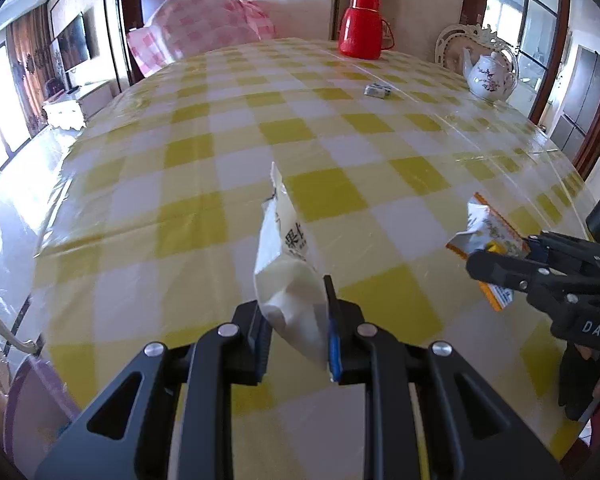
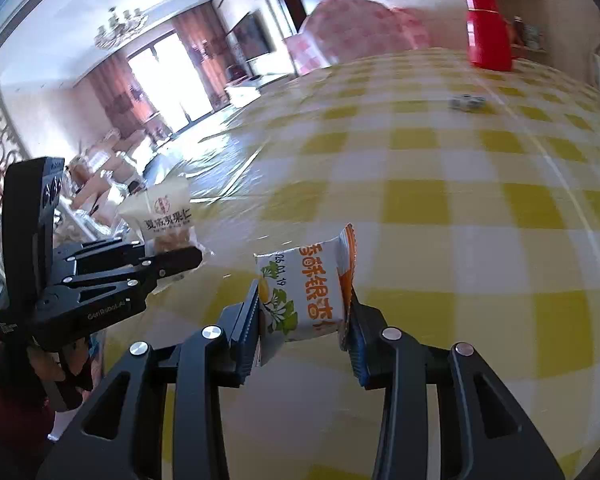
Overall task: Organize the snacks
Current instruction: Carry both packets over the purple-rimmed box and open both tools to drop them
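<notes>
Above the tabletop (image 1: 188, 152) with its glossy yellow-and-white checked plastic cover, both grippers carry a snack clear of the surface. Taking the tall red plastic flask (image 1: 359, 26) at the far edge as the landmark, the left gripper (image 1: 296, 320) is well on the near side of it, its jaws clenched on the lower end of a white crinkled snack packet with dark printed characters (image 1: 288, 256), which stands up edge-on between them. Off to the near right of the flask, the right gripper (image 2: 304, 320) has its jaws grasping a white-and-orange foil snack pouch with a green leaf print (image 2: 308, 284) by its two side seams. One small grey wrapped item (image 1: 378, 90) lies flat on the cover just in front of the flask, near a white porcelain teapot with a floral pattern (image 1: 488, 76); it may be another snack left to gather, though it is too small to tell. No box or tray for the snacks is in view, so I judge the sorting partway through: two packets picked up, neither set down yet, and their destination unseen.
</notes>
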Motion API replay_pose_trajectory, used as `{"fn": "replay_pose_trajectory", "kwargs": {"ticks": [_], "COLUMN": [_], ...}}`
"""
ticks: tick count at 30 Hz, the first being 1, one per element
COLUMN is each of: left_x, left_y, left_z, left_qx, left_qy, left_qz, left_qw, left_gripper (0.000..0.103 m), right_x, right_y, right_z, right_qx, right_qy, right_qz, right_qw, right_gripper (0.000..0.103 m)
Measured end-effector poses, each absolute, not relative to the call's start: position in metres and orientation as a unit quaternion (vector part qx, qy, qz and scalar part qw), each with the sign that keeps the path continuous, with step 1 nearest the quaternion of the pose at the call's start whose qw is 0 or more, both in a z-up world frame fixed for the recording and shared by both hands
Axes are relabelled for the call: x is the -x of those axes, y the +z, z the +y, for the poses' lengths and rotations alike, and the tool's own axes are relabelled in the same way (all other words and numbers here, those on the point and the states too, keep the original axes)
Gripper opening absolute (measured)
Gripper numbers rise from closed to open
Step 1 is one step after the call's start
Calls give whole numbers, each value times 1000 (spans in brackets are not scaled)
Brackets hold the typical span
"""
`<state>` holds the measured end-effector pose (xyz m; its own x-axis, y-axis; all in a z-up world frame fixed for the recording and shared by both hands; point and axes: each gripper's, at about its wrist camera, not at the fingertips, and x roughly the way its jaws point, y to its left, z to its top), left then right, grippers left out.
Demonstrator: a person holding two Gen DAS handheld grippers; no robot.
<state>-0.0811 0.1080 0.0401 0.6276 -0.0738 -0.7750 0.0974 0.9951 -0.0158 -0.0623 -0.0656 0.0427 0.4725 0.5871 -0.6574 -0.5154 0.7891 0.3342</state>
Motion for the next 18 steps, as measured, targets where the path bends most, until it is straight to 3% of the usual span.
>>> {"fn": "replay_pose_trajectory", "kwargs": {"ticks": [18], "left_x": [167], "left_y": [46], "left_z": [203], "left_qx": [15], "left_qy": [30], "left_qz": [426], "left_qw": [904], "left_gripper": [22], "right_x": [121], "right_y": [54], "right_z": [47], "right_qx": [35], "right_qy": [436], "right_qz": [390], "right_qw": [810], "right_gripper": [38]}}
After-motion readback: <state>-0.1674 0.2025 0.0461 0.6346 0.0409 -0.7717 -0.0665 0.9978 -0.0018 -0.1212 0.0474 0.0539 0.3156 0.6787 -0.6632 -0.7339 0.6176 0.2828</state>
